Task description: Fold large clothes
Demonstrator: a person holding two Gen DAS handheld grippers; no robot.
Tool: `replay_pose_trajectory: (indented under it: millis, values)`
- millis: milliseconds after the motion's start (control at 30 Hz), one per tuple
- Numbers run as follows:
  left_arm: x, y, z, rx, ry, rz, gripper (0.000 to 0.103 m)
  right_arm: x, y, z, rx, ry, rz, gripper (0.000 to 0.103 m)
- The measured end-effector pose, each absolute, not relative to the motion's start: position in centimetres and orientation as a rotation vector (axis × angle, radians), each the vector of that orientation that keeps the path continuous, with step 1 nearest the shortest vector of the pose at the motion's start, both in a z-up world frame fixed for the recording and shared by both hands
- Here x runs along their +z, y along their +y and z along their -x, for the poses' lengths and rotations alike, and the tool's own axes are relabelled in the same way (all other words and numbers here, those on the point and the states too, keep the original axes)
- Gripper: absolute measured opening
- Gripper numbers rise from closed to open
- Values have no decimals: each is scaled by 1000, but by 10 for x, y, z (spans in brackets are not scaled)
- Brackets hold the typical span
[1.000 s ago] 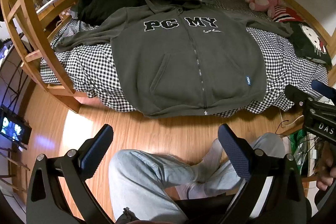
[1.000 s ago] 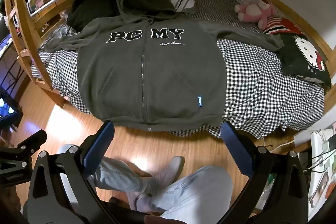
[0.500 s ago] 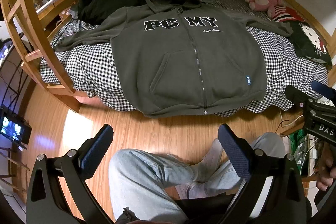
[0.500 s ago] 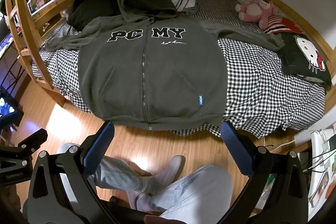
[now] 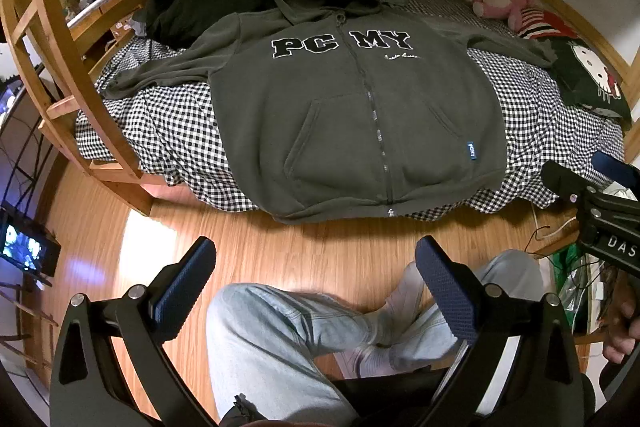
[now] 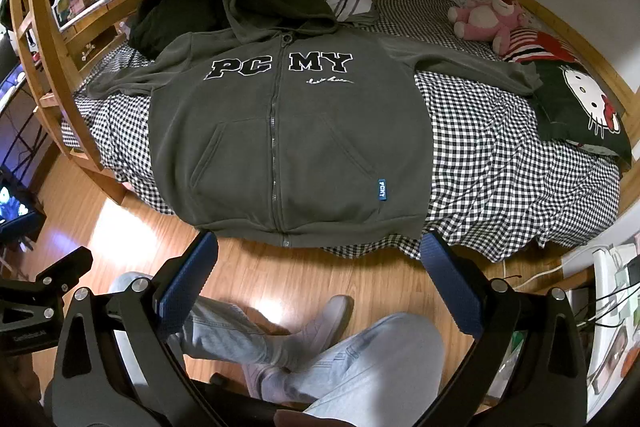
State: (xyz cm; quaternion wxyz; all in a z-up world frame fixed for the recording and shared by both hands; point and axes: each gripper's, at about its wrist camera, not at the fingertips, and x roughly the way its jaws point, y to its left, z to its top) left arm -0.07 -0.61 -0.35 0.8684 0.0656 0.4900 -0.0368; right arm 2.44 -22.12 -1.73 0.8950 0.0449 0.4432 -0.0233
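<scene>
A: While the left wrist view is taken first: left gripper (image 5: 316, 269) is held low over the wooden floor (image 5: 280, 251), short of the bed (image 5: 172, 123), jaws spread wide, nothing between them. Crossed legs in light jeans (image 5: 280, 339) are seen under it.

B: Hoodie?

A: Grey zip hoodie (image 5: 352, 115) is laid flat, front up, on the checked cover, sleeves spread out, hem draped over the near bed edge. Right gripper's body is seen at the frame's right edge, a hand (image 5: 620, 327) below it.

B: Right wrist view?

A: Right gripper (image 6: 318, 277) is held level, pointed at the hoodie (image 6: 288, 139) hem, not touching. Jaws wide apart, empty. Pink plush toy (image 6: 486, 17) and cat-print cushion (image 6: 576, 107) are seen at the bed's right end.
</scene>
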Motion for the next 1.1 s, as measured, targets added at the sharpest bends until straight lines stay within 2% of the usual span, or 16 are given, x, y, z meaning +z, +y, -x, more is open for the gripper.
replay_pose_trajectory:
  millis: [667,1100]
  values:
    - [-14,12,-26,-33,1032,-136,98,-34,-209,-58,-34,930,-89,100]
    - [-37,49,-110,41,1082,-109,98,-55,-170,-146,41,972,-51,100]
